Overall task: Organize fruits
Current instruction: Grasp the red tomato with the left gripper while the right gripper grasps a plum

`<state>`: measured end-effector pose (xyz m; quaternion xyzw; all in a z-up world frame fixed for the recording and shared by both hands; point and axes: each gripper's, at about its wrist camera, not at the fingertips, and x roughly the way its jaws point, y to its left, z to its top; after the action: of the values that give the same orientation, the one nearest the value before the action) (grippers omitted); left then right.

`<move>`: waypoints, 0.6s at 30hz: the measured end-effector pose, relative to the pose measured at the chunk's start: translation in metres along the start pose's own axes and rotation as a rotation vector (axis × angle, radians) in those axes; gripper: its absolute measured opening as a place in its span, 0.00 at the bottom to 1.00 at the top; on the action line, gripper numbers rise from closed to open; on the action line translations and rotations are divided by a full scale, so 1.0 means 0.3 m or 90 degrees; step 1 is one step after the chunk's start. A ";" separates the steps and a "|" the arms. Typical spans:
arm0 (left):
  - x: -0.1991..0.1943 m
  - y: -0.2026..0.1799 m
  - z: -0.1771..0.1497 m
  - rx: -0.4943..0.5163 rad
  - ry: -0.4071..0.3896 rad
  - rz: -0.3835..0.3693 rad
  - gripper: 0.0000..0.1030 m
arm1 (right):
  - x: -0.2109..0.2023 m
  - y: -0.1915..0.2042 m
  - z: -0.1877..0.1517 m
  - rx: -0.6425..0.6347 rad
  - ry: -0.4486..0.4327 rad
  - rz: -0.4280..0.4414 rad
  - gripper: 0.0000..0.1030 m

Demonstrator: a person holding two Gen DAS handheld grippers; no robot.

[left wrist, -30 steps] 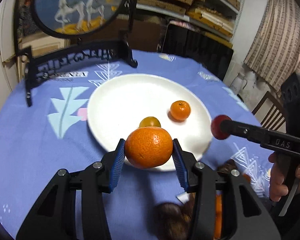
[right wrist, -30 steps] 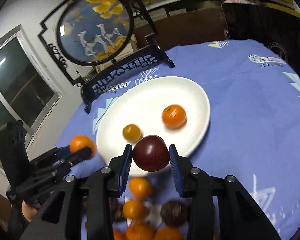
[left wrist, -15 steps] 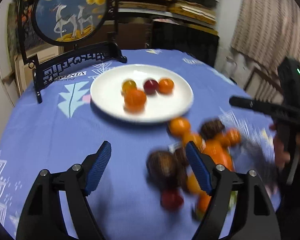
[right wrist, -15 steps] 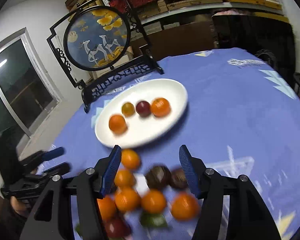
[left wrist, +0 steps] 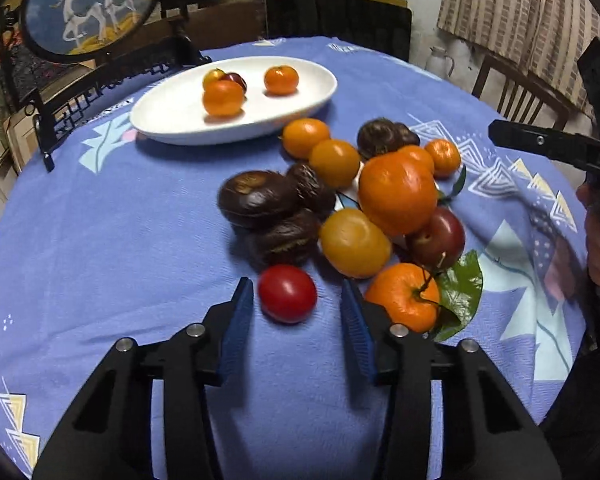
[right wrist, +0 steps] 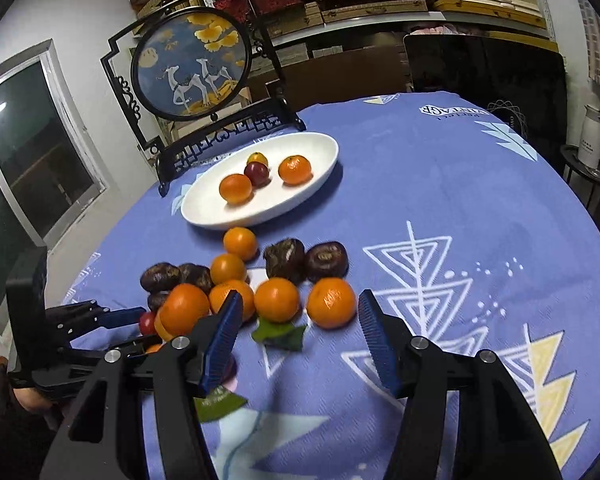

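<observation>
On the left of the round, blue-clothed surface (left wrist: 100, 240), the left tongs (left wrist: 297, 308) are now released and empty, having pulled back from the oval white ceramic plate (left wrist: 168, 120) where a second ago they carried a large orange mandarin (left wrist: 223, 97); that mandarin now rests on the plate beside a small yellow-orange fruit (left wrist: 213, 76), a dark red plum (left wrist: 236, 78) and a smaller mandarin (left wrist: 281, 79). Their blue pads now flank, without touching, a glossy red round fruit (left wrist: 287, 293) at the near edge of the loose pile. To the right, the right tongs (right wrist: 298, 322) are likewise spread wide and empty, their plum delivered, and hover low over the pile just in front of an orange mandarin (right wrist: 331, 297) with dark brown wrinkled fruits (right wrist: 326, 261) behind it. Four fruits are plated; most of the heap still lies on the cloth, so I judge the task well short of halfway, with each of the tongs lined up for its next pick.
</observation>
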<state>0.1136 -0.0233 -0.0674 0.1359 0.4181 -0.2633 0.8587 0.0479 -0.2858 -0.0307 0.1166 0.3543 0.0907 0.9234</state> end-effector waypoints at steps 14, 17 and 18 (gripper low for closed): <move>-0.094 0.082 -0.019 -0.093 -0.105 -0.016 0.27 | 0.081 0.225 -0.128 -0.173 0.101 0.054 0.58; -0.101 0.078 -0.018 -0.090 -0.111 -0.017 0.27 | 0.119 0.265 -0.131 -0.194 0.110 0.034 0.57; -0.103 0.082 -0.019 -0.094 -0.112 -0.018 0.27 | 0.127 0.269 -0.132 -0.194 0.110 0.029 0.57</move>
<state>0.1080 0.0101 -0.0460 0.0425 0.3613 -0.2547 0.8960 0.0422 -0.1932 -0.0608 -0.0246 0.4116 0.1742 0.8942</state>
